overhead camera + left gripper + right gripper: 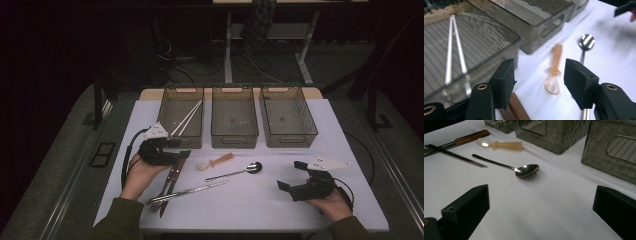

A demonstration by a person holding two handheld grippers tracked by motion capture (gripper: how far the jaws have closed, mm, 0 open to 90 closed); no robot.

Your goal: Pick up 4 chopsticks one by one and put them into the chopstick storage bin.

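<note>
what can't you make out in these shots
- Fork and knife, high view: the upper handles are hidden under the left gripper.
- Small plastic spoon, left gripper view: motion-blurred, detail lost.
- Right bin, right gripper view: cut off by the frame edge, contents unseen.

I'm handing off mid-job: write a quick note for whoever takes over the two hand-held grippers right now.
Left hand-held gripper: open, nothing between the jaws, hovering by the left bin's near corner above the small orange spoon.
Right hand-held gripper: open, empty, near the table's right edge.
Done: white chopsticks lie in the left bin.
Left: orange spoon, metal spoon, and the fork, knife and metal chopsticks on the table. Middle bin and right bin are empty.
</note>
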